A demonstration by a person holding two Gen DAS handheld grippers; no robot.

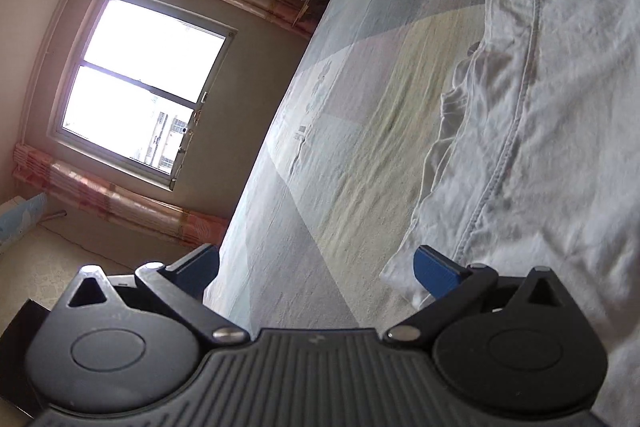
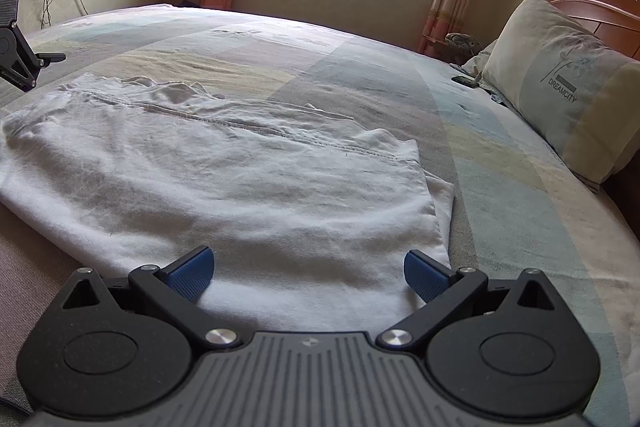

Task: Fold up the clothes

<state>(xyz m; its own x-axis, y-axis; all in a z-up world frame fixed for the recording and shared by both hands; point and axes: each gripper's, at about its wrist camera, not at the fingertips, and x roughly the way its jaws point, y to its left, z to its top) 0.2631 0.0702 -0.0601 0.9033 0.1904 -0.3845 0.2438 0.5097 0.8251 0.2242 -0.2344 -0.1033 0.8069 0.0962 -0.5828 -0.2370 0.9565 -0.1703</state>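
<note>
The bed (image 2: 360, 39), covered in a pastel patchwork sheet, carries everything under inspection. A pillow (image 2: 560, 87) lies against the headboard end, well apart from the work area.

The white garment (image 2: 224, 179) lies flat across the near side of the bed, toward its foot-side half. It appears folded over at least once: a stitched hem runs across its upper layer, and a lower layer shows beneath at the headboard-side edge. The far edge is bunched and wrinkled. Judged from this, folding is partly complete; further folds and some smoothing appear to remain.

The right gripper (image 2: 308, 273) hovers at the garment's near edge, jaws spread wide, holding nothing. The left gripper (image 1: 318, 267) sits at the garment's foot-side end, jaws likewise wide and empty, one blue pad just beside a cloth corner. Whether either pad touches fabric cannot be determined.
</note>
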